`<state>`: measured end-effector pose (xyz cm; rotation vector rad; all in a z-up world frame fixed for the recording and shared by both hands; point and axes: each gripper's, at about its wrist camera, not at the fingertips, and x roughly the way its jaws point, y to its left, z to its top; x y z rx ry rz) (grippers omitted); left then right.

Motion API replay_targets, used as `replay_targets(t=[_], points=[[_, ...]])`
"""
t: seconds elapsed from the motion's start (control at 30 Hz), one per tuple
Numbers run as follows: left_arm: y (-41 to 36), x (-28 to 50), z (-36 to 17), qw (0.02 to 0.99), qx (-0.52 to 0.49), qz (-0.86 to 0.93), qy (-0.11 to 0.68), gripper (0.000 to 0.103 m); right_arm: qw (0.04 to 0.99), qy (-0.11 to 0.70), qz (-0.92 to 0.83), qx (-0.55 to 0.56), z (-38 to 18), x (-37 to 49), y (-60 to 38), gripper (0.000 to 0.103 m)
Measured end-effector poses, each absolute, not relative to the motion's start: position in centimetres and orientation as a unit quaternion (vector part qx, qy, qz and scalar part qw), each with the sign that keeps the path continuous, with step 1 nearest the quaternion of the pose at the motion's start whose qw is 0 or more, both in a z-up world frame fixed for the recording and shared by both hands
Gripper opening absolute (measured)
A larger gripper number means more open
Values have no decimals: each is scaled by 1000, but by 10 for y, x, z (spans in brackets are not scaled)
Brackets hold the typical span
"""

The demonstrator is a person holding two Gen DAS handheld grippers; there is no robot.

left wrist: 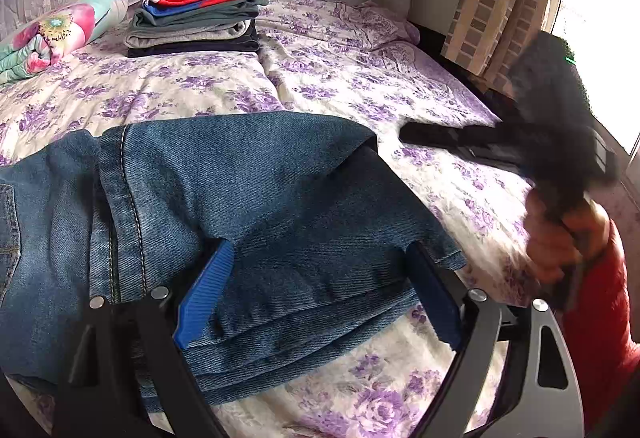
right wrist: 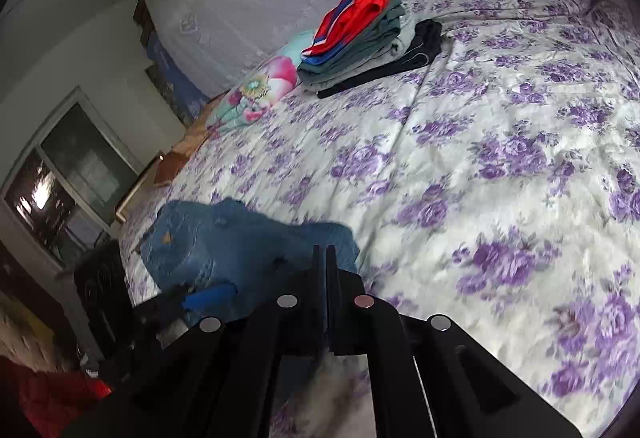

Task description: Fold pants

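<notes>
while the jeans (left wrist: 248,206) lie folded at the bed's (left wrist: 360,78) near edge | left gripper (left wrist: 320,290) spread wide, straddling hem, not pinching (layers could slide apart) | right gripper (right wrist: 325,258) closed, empty | risk: shallow grab takes one layer only

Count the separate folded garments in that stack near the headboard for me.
About 6, though thin layers may be hidden. In the stack, top to bottom: red, blue, two grey-green, light grey, dark navy at the base. It sits on the floral bedspread beside the flowered pillow.
</notes>
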<state>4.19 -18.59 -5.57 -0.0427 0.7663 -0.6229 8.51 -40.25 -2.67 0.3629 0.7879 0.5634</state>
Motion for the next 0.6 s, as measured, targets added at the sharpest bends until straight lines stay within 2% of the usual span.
replay_targets(t=[0.13,0.23,0.43,0.57,0.6], points=[[-186,42,-56,880,-19,-299,369,85,852,404,283,177,-45,93,-380,0],[-185,43,-56,880,-24,-297,370,85,827,415,285,251,-61,130,-388,0],[-180,42,-55,879,-31,-304,366,84,838,407,275,239,-55,130,-385,0],[-152,32,-46,875,-80,-316,358,84,897,358,225,128,-23,83,-366,1],[-137,31,-41,874,-99,-312,359,84,911,340,213,93,-15,73,-357,5]])
